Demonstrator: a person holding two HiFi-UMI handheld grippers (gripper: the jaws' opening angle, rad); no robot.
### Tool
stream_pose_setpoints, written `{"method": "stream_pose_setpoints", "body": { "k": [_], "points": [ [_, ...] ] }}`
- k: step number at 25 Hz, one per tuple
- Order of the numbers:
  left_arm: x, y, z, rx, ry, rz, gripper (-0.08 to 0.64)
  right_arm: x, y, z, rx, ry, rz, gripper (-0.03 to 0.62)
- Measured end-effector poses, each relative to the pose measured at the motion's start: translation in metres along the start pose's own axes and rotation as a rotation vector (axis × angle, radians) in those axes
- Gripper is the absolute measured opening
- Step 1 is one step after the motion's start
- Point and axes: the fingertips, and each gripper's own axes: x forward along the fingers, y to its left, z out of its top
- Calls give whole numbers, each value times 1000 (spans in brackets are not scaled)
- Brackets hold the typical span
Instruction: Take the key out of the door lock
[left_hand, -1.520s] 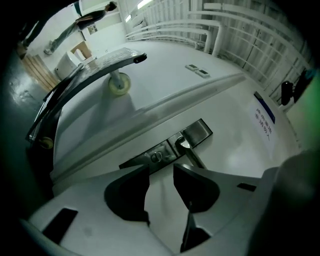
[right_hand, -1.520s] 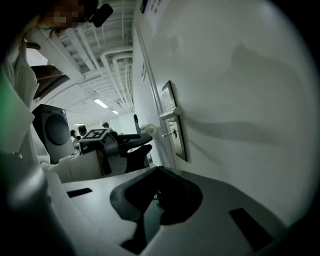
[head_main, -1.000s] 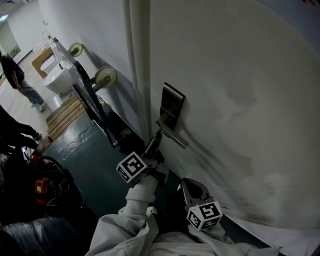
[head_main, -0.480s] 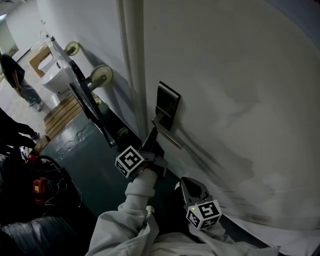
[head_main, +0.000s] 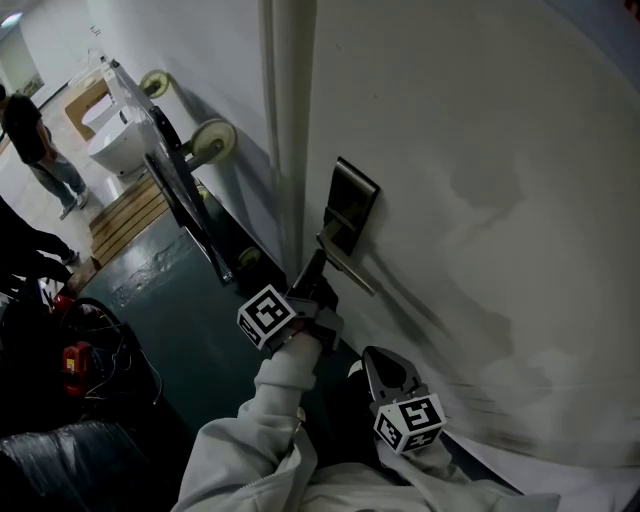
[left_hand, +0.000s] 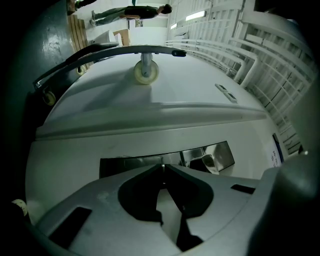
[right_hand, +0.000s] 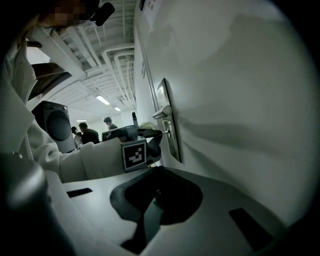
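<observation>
Now left gripper (head_main: 318, 272) is pinching the key (right_hand: 167, 132), seated in the lock plate (head_main: 352, 200), prob. for a straight pull. Right gripper (head_main: 388, 372) is idling nearby, jaws together, empty, keeping clear.

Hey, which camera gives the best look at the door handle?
The head view: the door handle shows whole there, jutting from its lock plate. The right gripper view shows it small and from the side. The left gripper view catches only part of it, past the jaws.
</observation>
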Motion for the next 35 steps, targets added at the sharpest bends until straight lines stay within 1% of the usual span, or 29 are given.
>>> {"method": "stream_pose_setpoints", "body": {
  "k": [6, 16, 21, 24, 29, 32, 35],
  "points": [
    [-2, -2, -1, 5, 18, -13, 26, 3, -2, 4, -4, -2, -6, 52],
    [-2, 0, -1, -13, 26, -17, 25, -2, 0, 2, 6, -11, -31, 52],
    [-2, 0, -1, -16, 39, -2, 25, -6, 4, 4, -6, -18, -38, 52],
    [-2, 1, -2, -28, 42, -2, 25, -8, 5, 4, -9, -22, -40, 52],
    [-1, 1, -3, -26, 64, -5, 25, -10, 6, 2, -3, -25, -39, 52],
    [-2, 0, -2, -23, 60, -3, 25, -10, 7, 1, 4, -25, -37, 52],
    [-20, -2, 4, -20, 43, -11, 25, -13, 10, -1, 8, -23, -32, 52]
  ]
}}
